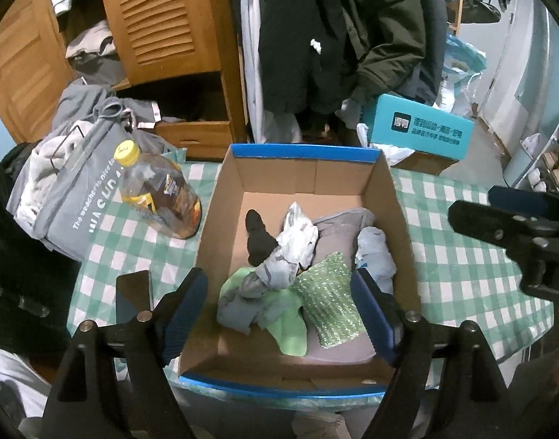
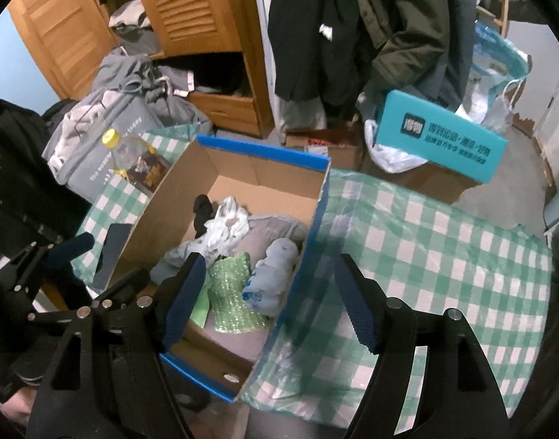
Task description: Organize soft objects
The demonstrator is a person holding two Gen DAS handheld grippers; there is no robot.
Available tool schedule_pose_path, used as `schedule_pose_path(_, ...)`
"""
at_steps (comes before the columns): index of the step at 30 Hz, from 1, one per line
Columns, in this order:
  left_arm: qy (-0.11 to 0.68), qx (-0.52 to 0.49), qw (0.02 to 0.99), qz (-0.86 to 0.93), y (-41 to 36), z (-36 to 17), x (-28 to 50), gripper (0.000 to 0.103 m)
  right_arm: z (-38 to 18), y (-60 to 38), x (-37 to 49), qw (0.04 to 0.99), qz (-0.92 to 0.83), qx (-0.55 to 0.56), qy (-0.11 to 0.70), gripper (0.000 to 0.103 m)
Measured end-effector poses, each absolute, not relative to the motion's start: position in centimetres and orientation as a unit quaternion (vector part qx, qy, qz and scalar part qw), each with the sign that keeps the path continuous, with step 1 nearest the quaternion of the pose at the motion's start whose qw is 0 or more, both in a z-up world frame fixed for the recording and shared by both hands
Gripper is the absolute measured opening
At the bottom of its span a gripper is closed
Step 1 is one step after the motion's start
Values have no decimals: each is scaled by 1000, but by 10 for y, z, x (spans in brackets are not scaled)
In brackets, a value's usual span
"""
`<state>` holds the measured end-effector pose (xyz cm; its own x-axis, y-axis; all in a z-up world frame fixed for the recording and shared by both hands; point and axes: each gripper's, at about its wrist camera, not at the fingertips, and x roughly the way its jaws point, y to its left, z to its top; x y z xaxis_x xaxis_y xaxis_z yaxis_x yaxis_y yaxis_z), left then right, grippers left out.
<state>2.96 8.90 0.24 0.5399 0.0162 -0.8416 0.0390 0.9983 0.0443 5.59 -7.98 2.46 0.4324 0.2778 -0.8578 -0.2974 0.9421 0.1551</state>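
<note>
An open cardboard box (image 1: 220,201) with blue-taped rims is seen on a table covered by a green-and-white checked cloth (image 1: 455,241). Several soft things are already gathered inside it: a black sock (image 1: 257,237), a crumpled white plastic bag (image 1: 297,234), a grey garment (image 1: 264,278), a light green cloth (image 1: 286,325), a green bubble-wrap pouch (image 1: 327,300) and a pale blue bundle (image 1: 374,252), all lying on a grey cushion-like layer.

The left gripper (image 1: 279,303) is held above the near end of the box with its jaws apart and nothing between the pads. The right gripper (image 2: 268,296) is held over the box's right wall, jaws likewise apart and empty.

The sorting is judged to be well advanced, since no loose soft item is seen on the cloth. A grey fabric bag (image 1: 78,197) stuffed with clothing beside the box may remain to be handled.

On that bag, white lettering beginning "The weather's nice" can be read. A yellow-capped bottle (image 1: 158,197) carries a label too blurred to read. A teal box (image 1: 422,131) behind bears white Chinese characters, not legible here.
</note>
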Motion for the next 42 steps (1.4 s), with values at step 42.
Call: schedule_pose_path(42, 479, 73, 875, -18, 43, 15, 22, 102, 30, -153, 9, 867, 127, 6, 482, 74)
